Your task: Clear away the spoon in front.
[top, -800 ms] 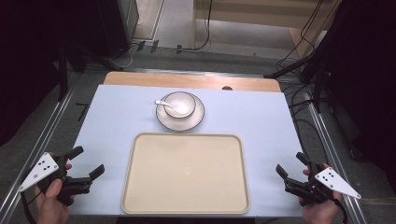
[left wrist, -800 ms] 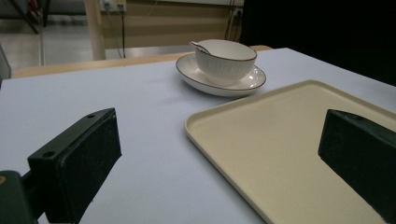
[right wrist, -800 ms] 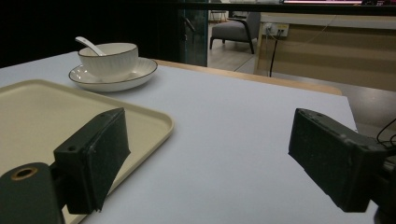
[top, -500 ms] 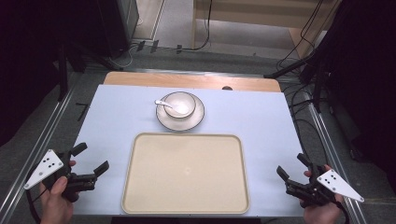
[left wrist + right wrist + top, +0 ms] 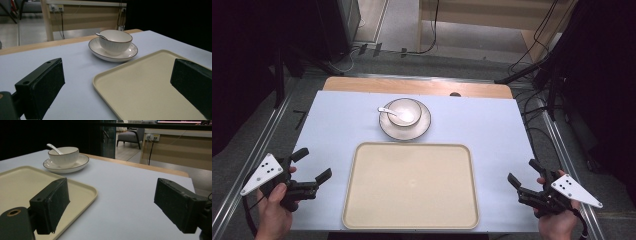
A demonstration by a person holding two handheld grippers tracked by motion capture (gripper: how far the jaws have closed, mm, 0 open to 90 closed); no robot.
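I hold my left gripper (image 5: 304,175) at eight o'clock and right gripper (image 5: 532,187) at four, fingers spread, holding nothing, flanking the empty tray (image 5: 411,185); bowl (image 5: 404,112), spoon (image 5: 387,111) and saucer (image 5: 422,127) wait at twelve on the worktop (image 5: 337,125), presumably for loading.

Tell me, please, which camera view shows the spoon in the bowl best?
The right gripper view: the spoon rises clear of the bowl against the dark background. The left gripper view catches just its handle at the rim. The high view shows it small, from above.
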